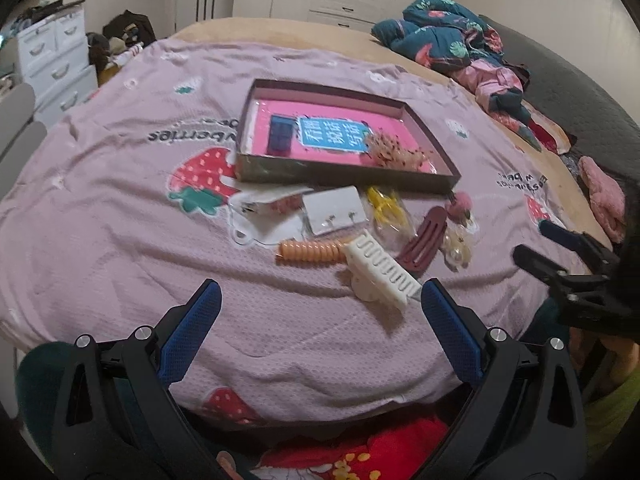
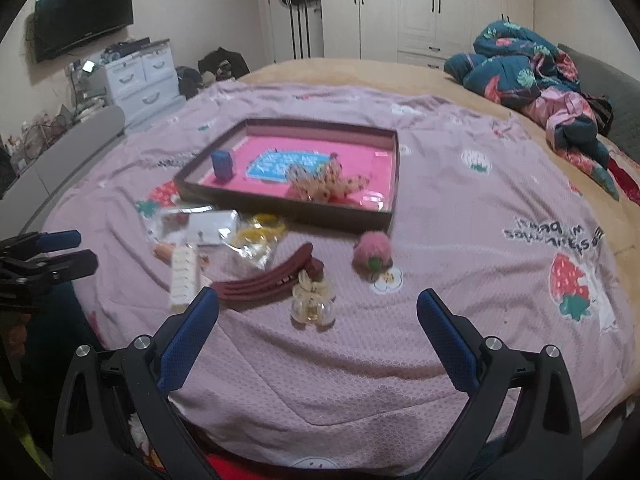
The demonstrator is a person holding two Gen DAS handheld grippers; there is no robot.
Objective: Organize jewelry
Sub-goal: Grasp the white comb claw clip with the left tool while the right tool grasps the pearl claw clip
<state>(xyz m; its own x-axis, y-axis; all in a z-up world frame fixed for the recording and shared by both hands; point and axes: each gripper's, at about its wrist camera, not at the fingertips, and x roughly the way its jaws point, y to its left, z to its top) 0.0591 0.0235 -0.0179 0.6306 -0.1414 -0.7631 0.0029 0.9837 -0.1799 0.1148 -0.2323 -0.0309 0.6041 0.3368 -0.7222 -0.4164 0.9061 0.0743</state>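
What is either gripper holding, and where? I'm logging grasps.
Nothing: left gripper and right gripper both hover open above the blanket.

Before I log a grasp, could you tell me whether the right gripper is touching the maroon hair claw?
Apart. The right wrist view shows the right gripper open, with bedspread between its fingertips and the maroon hair claw.

Pink-lined tray (image 1: 420, 182), strawberry-print lilac blanket (image 1: 120, 240), maroon clip (image 2: 264, 282)

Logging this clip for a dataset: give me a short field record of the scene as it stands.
surface: pink strawberry bedspread
container: shallow box, pink inside
in box: blue case, beige speckled scrunchie
outside box: maroon hair claw, white hair claw, orange coil tie, pink pompom
left hand-held gripper: open, empty
right hand-held gripper: open, empty
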